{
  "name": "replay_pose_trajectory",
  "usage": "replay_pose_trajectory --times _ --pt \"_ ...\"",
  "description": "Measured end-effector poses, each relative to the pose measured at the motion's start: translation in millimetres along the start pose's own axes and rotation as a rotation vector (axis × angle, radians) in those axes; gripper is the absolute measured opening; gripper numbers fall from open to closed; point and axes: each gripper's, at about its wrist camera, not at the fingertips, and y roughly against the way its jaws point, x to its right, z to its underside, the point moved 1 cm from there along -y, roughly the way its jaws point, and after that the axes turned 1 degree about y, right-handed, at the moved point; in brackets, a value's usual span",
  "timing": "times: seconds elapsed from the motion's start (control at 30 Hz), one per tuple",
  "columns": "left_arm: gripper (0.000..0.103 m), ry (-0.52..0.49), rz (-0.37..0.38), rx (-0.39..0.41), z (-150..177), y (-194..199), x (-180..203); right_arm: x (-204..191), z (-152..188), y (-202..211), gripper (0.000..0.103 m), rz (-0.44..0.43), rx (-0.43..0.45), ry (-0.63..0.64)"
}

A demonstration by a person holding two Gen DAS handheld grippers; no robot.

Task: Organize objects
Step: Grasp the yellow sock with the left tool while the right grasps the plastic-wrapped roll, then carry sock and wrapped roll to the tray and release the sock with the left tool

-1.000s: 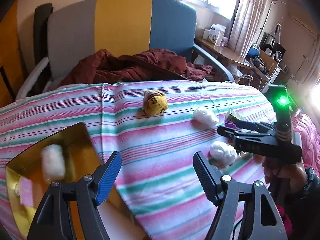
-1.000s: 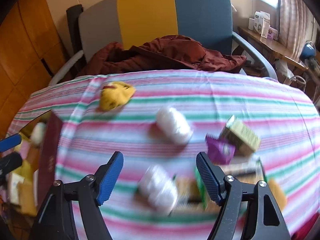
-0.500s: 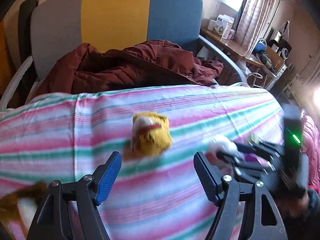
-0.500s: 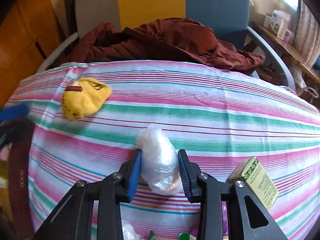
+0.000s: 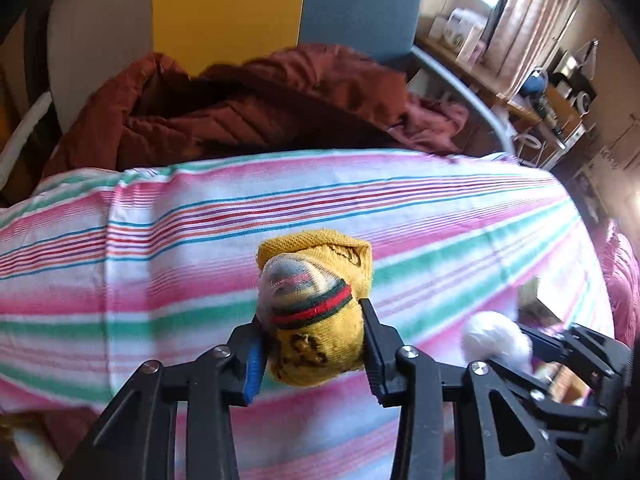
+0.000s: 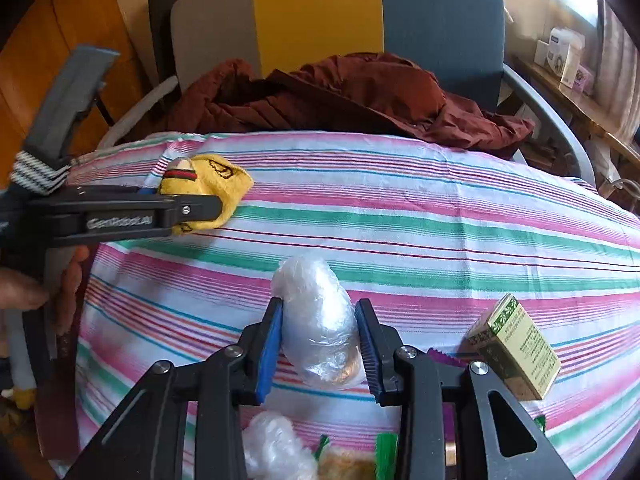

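On the striped cloth (image 6: 400, 208) we clamp the yellow sock (image 5: 316, 320) in our left gripper (image 5: 312, 352), and, to its right, the plastic-wrapped bundle (image 6: 320, 320) in our right gripper (image 6: 318, 344), beside a green box (image 6: 516, 344)

You have two grippers at work: the left gripper (image 5: 312, 354) and the right gripper (image 6: 319, 346). On the striped cloth (image 6: 440, 216) you see one yellow sock bundle (image 5: 316, 308) at far left, two plastic-wrapped bundles, one (image 6: 320, 324) mid-cloth and one (image 6: 276, 448) nearer, and one green box (image 6: 516, 346) at right. One maroon jacket (image 6: 340, 92) lies beyond.
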Motion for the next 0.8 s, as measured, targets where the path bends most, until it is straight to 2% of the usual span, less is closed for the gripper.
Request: replay_pose_trajectory --times 0.23,0.37,0.6,0.8 --pt "0.041 -0.024 -0.016 0.127 36.5 82.1 9.1 -34.6 9.9 22.9 0.036 -0.045 0.022 0.03" --pt "0.041 0.004 -0.014 0.171 63.2 124.4 3.9 -62.7 20.1 37.6 0.036 -0.083 0.03 0.053" --pt "0.041 0.058 -0.012 0.217 113.5 172.2 -12.2 -111.5 42.3 60.1 0.037 -0.157 0.043 0.078" --pt "0.041 0.137 -0.012 0.249 155.3 208.6 -41.3 -158.5 59.3 77.7 0.037 -0.22 0.051 0.115"
